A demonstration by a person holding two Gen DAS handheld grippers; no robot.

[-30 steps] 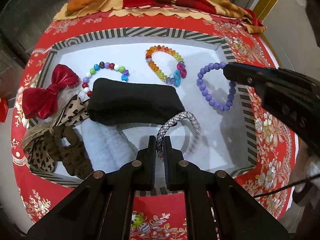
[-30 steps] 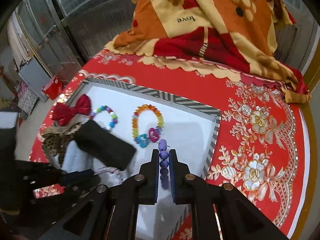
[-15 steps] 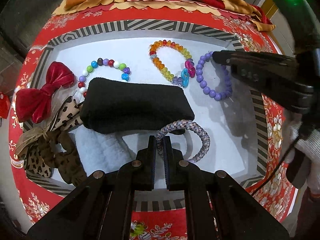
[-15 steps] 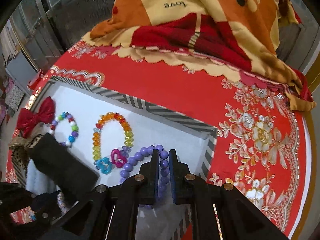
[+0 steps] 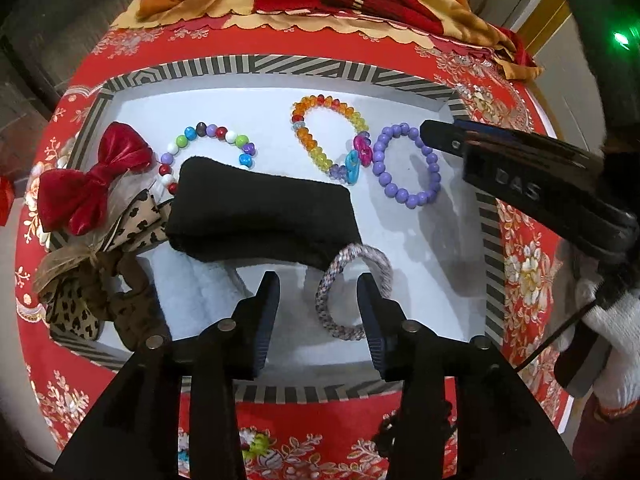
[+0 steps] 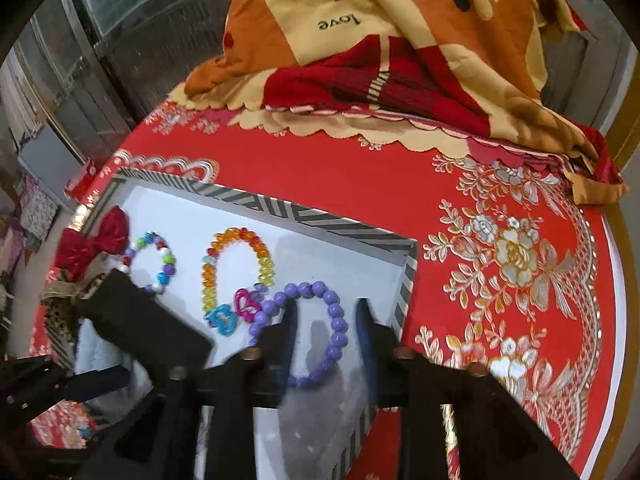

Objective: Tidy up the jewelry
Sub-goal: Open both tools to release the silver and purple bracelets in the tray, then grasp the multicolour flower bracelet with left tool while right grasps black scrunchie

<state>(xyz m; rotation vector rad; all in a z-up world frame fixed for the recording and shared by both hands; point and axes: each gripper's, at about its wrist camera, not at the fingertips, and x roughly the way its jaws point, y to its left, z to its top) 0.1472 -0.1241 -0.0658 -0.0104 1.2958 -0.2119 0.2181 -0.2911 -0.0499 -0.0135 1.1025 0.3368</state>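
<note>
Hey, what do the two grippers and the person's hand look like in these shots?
Both are black plastic. The left gripper has two flat ribbed fingers on arms with round silver pins. The right gripper matches it; from the left view its body shows raised letters reading DAS, and a thin black cable. The hand wears a white knit glove.

Glossy plastic beads (image 5: 404,168), matt black cloth (image 5: 260,216)

Multicolour bead bracelet (image 5: 208,148) part-hidden behind black cloth (image 5: 260,216) — right tool (image 6: 326,320) motion-blurred
</note>
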